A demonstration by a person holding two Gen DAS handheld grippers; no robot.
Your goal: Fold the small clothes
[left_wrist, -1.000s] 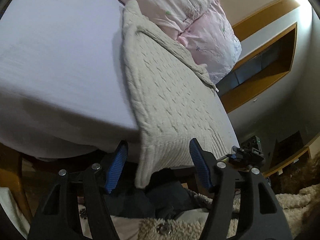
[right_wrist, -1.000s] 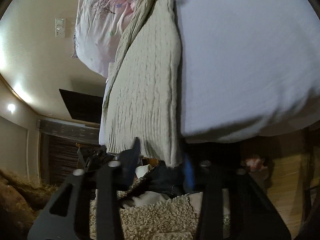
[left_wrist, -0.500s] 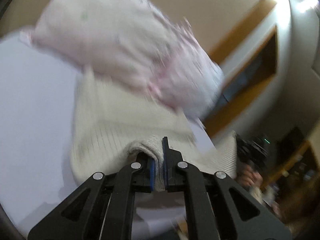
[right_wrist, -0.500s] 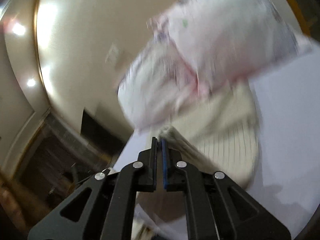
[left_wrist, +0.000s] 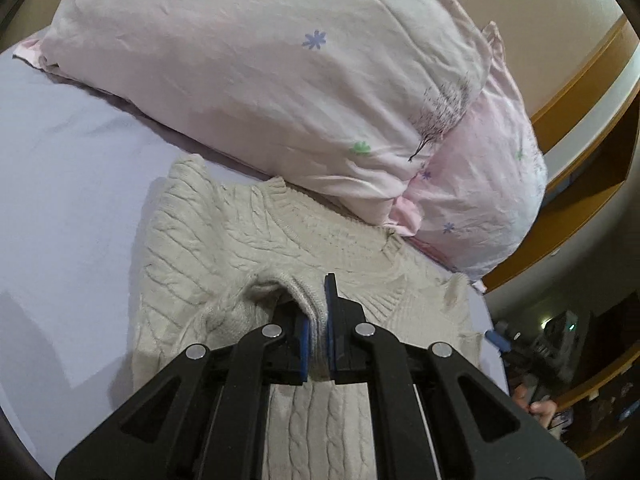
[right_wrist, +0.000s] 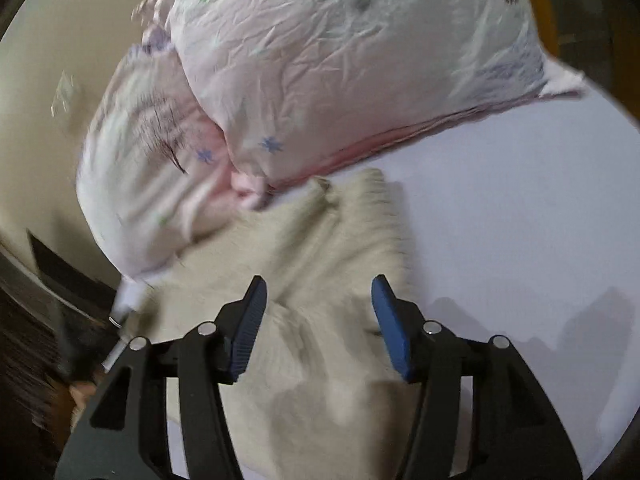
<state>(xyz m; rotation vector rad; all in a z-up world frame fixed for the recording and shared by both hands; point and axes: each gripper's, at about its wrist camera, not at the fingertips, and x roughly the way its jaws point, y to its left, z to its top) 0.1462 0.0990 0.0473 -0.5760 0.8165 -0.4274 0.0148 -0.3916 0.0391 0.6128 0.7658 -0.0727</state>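
A cream cable-knit sweater (left_wrist: 240, 240) lies on the bed sheet (left_wrist: 60, 184), its bottom part folded up over its top near the pillows. My left gripper (left_wrist: 319, 312) is shut on the sweater's ribbed hem and holds it over the neckline. In the right wrist view the sweater (right_wrist: 320, 248) is blurred. My right gripper (right_wrist: 318, 300) is open just above the folded cloth, with nothing between its blue pads.
Two pale pink flowered pillows (left_wrist: 280, 80) lie just past the sweater; they also show in the right wrist view (right_wrist: 320, 60). Wooden trim (left_wrist: 568, 184) and a wall stand at the right. The other hand-held gripper (left_wrist: 532, 356) shows at the right edge.
Both grippers shut on the sweater's hem at the bed edge and carried it up toward the pillows, folding the sweater. The right gripper has since opened and let go; the left still holds.
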